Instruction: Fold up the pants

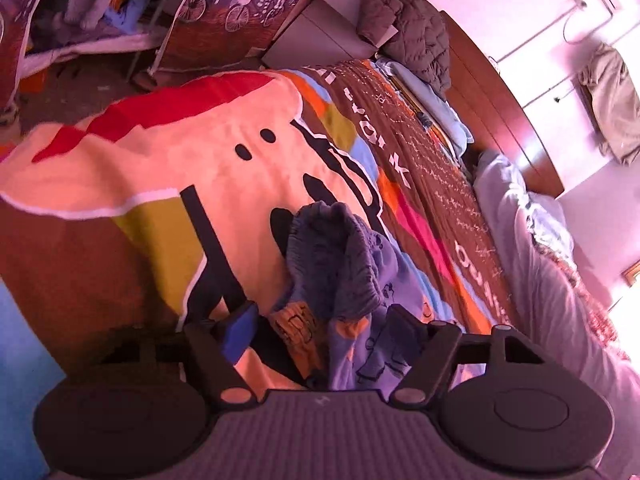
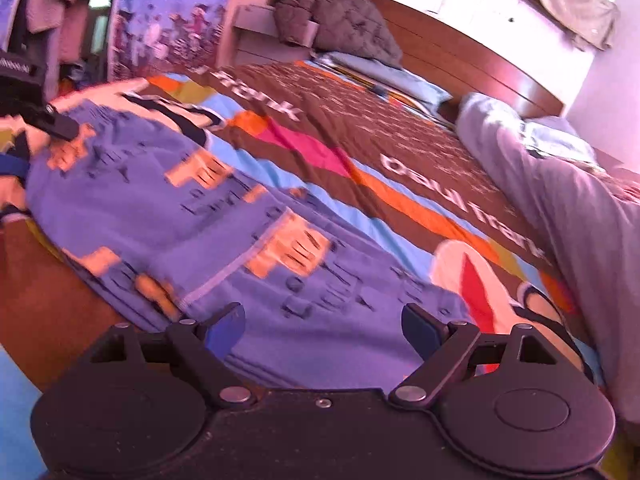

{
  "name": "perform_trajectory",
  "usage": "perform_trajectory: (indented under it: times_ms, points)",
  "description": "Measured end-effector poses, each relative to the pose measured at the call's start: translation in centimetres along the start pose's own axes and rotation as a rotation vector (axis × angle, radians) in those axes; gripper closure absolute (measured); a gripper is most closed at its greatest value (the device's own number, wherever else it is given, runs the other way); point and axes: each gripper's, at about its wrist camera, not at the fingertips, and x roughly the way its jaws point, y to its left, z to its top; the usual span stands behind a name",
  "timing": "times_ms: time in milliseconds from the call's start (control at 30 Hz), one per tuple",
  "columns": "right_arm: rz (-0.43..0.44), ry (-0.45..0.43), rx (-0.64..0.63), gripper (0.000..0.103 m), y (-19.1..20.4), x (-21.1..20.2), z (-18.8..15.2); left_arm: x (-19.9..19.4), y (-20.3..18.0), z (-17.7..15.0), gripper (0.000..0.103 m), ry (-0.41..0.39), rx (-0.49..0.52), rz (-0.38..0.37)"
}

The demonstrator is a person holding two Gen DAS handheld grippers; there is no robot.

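The blue-violet printed cotton pants with orange blocks and dark line drawings (image 2: 192, 216) lie spread on the bed, over a bright patchwork blanket of brown, orange, pink and pale blue with white lettering (image 2: 400, 152). In the right wrist view their long axis runs from about 10 o'clock down to 5 o'clock, with a stitched seam crossing the cloth low in the frame; the picture is smeared, so which end is the waist I cannot tell for sure.

In the left wrist view one end of the pants (image 1: 340, 264) is bunched and humped up, its ribbed darker edge rising toward 12 o'clock, over the blanket's large cream cartoon face with black dots for eyes (image 1: 180, 168).

The left tongs (image 1: 326, 320) stand spread around that bunched end; the cloth sits between the blue pads, and the pads do not appear to press on it. The right tongs (image 2: 324, 326) are spread wide just above the flat cloth, pinching nothing. At 9 o'clock in the right wrist view the left tongs' dark tip shows at the far edge of the pants.

Toward 1 o'clock are a curved reddish wooden headboard (image 2: 460, 56), a grey quilted puffer jacket (image 2: 340, 20), pale blue pillows (image 2: 404, 76) and a rolled whitish duvet (image 2: 560, 200) along the bed's right side. A beige garment (image 2: 572, 4) hangs on the white wall.
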Motion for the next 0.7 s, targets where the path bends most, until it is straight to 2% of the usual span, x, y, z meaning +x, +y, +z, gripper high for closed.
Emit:
perform_trajectory:
  times_ms: [167,233,267,333,433,533,700]
  points:
    - [-0.004,-0.033,-0.004,0.013,1.5,0.1,0.4,0.0,0.3,-0.2,0.032,0.008,-0.014,-0.014]
    - [-0.036,-0.005,-0.052,0.013,2.5,0.7,0.0,0.1,0.6,-0.2,0.049,0.015,-0.038,-0.014]
    - [-0.051,-0.002,-0.074,0.013,2.9,0.9,0.1,0.1,0.7,-0.3,0.053,0.013,-0.052,-0.006]
    - [-0.079,-0.016,-0.109,0.012,3.5,0.8,0.0,0.1,1.1,-0.3,0.071,0.006,-0.084,0.009]
    - [-0.113,-0.032,-0.158,0.012,4.4,0.7,-0.1,0.2,1.4,-0.3,0.083,-0.015,-0.102,0.016]
    - [-0.128,-0.032,-0.184,0.012,4.7,0.9,-0.3,-0.2,0.3,-0.8,0.086,-0.057,-0.033,0.032]
    - [-0.141,-0.039,-0.202,0.012,4.8,0.9,-0.3,-1.5,-3.9,-1.3,0.088,-0.134,0.190,0.085]
